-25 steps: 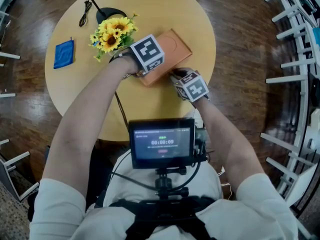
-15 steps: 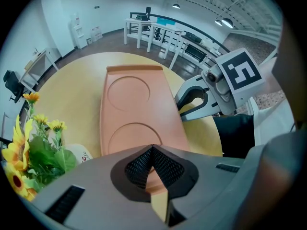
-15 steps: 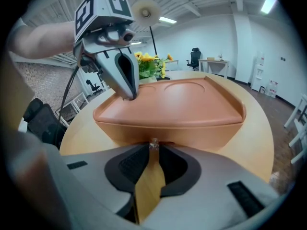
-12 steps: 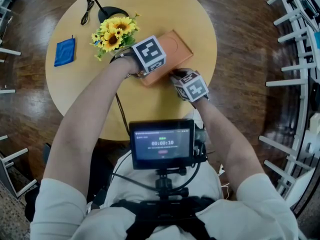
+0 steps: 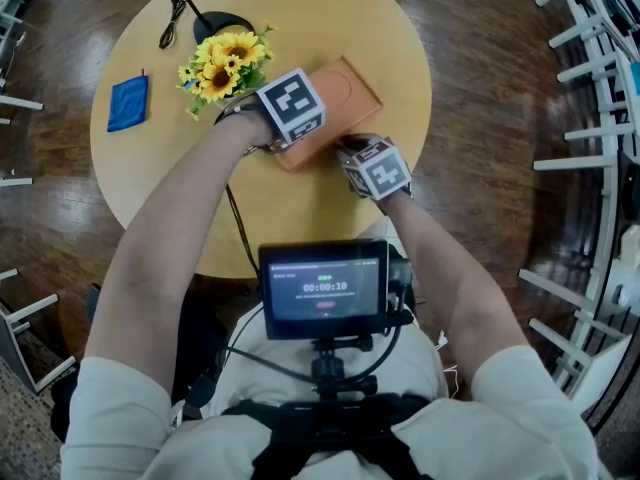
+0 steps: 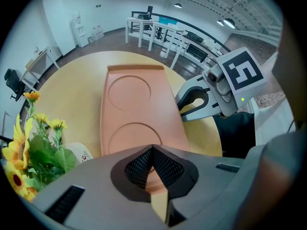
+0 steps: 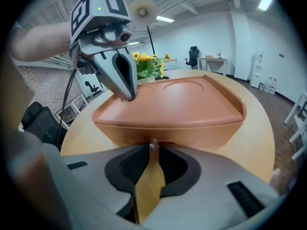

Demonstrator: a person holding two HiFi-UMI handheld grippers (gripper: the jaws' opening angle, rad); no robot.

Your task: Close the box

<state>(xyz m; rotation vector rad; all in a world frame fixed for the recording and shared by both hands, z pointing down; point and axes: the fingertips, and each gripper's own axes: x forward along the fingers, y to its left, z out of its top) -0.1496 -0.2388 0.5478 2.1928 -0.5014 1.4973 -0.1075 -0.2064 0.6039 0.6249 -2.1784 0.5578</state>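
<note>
While the salmon-coloured box (image 5: 345, 88) lies with its lid down near the middle of the round wooden counter (image 5: 330, 8), both grippers are at its near end. The left gripper (image 6: 152, 150) rests on top of the lid at that end, its fingers (image 6: 139, 169) drawn together with nothing between them, and two shallow round recesses in the lid stretch away in front of it. The right gripper (image 7: 152, 147) sits low on the counter against the box's front wall, fingers (image 7: 132, 162) closed. Their tips meet at a small metal stud (image 7: 153, 143) on that wall; whether they pinch it cannot be told. A bunch of sunflowers (image 5: 222, 63) stands just beside the box on the person's left, and a folded blue cloth (image 5: 128, 104) lies well apart near the counter's left edge.
</note>
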